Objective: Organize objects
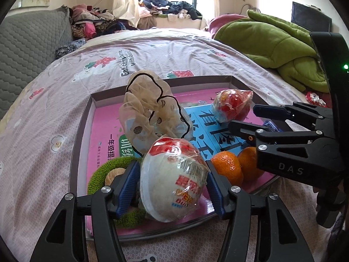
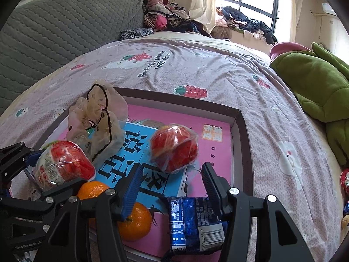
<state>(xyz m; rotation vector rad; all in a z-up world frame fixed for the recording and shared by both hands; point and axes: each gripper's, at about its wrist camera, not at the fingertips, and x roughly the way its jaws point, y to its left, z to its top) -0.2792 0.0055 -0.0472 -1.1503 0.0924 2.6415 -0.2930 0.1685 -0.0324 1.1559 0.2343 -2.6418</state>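
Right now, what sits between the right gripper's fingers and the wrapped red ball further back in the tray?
Nothing: in the right wrist view only the flat blue book cover shows between the right gripper and the wrapped red ball. The blue snack packet lies nearer, under the fingers.

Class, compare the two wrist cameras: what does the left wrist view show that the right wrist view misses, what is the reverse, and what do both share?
Only the left wrist view shows the green fuzzy ring beside its hand-held gripper. Only the right wrist view shows the whole blue snack packet by the tray's near edge. Both show the tray, two oranges, the sheer bag and two wrapped round snacks.
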